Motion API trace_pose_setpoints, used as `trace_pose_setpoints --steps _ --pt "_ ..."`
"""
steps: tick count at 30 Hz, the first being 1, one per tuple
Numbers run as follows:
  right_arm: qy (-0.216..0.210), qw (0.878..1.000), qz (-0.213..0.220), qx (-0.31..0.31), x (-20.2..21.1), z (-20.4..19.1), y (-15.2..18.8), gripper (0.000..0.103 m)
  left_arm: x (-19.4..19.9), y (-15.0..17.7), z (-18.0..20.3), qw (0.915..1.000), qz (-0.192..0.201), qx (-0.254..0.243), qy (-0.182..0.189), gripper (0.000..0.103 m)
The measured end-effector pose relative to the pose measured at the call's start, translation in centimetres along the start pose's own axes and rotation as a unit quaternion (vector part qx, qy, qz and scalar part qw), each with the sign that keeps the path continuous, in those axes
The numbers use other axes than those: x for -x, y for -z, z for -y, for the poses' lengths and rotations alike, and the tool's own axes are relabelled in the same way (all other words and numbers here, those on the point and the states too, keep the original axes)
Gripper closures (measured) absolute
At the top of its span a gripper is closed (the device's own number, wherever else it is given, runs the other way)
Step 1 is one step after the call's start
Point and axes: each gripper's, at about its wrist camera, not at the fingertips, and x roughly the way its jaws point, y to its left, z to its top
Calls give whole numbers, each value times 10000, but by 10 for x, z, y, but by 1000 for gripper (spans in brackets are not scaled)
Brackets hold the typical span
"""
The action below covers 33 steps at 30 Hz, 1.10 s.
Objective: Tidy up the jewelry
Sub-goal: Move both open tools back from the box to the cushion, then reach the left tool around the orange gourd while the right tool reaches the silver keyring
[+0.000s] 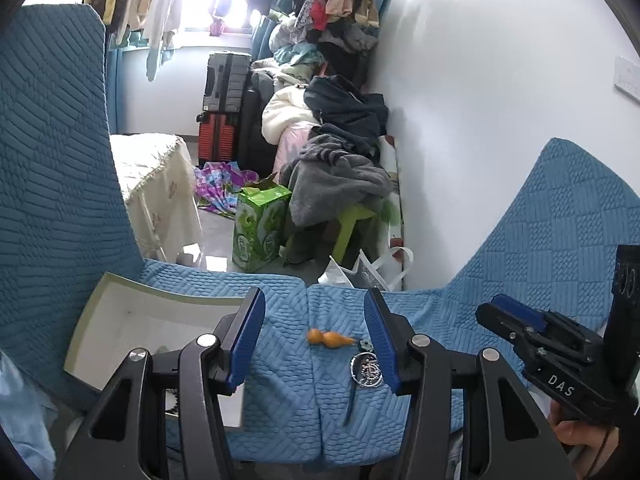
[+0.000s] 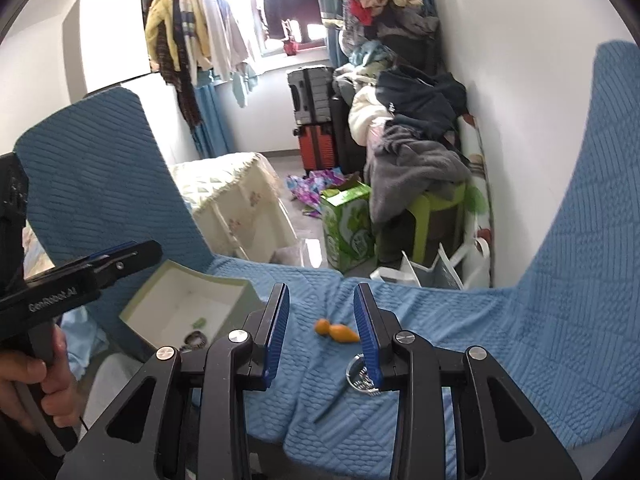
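Observation:
An orange gourd-shaped pendant (image 1: 329, 338) (image 2: 336, 331) lies on the blue quilted sofa seat (image 1: 280, 400) (image 2: 460, 340). Just right of it sits a silver beaded bracelet (image 1: 366, 370) (image 2: 360, 376) with a thin dark stick (image 1: 350, 404) (image 2: 330, 406) beside it. An open white box (image 1: 120, 320) (image 2: 180, 300) stands to the left, holding a green piece (image 2: 199, 323) and a dark bracelet (image 2: 195, 339). My left gripper (image 1: 314, 340) (image 2: 128, 254) hovers open above the pendant, gripping nothing. My right gripper (image 2: 322, 332) (image 1: 512, 316) is also open with a narrower gap, empty, over the same spot.
The sofa's blue armrests (image 1: 52, 140) (image 2: 580, 240) rise on both sides. Beyond the seat edge are a green carton (image 1: 258, 232), a lime stool under piled clothes (image 1: 340, 184), a white bag (image 1: 360, 272), a cloth-covered table (image 1: 156, 184) and suitcases (image 1: 224, 112).

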Motion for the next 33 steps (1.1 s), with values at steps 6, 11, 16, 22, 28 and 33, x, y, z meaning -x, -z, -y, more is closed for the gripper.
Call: trace_pose_setpoints --steps 6,11,16,22,28,33 --pt "79 9999 -55 -87 -4 15 17 72 -19 17 6 9999 -128 -10 73 52" --pt "182 9995 -152 -203 -22 29 40 69 -36 35 10 9997 -135 -57 210 52" --pt "233 9990 -229 -312 -47 44 67 69 -67 57 13 9989 -368 -22 297 52" --pt "198 9978 -501 -379 -82 65 97 69 -116 78 13 9958 -833 50 380 52" --pt "-9 9931 -1067 -493 -120 77 118 69 -167 95 9 9883 -1474 156 360 56" --pt "-140 9905 -1275 -504 -143 81 123 66 -201 101 2 9845 -1692 307 346 56"
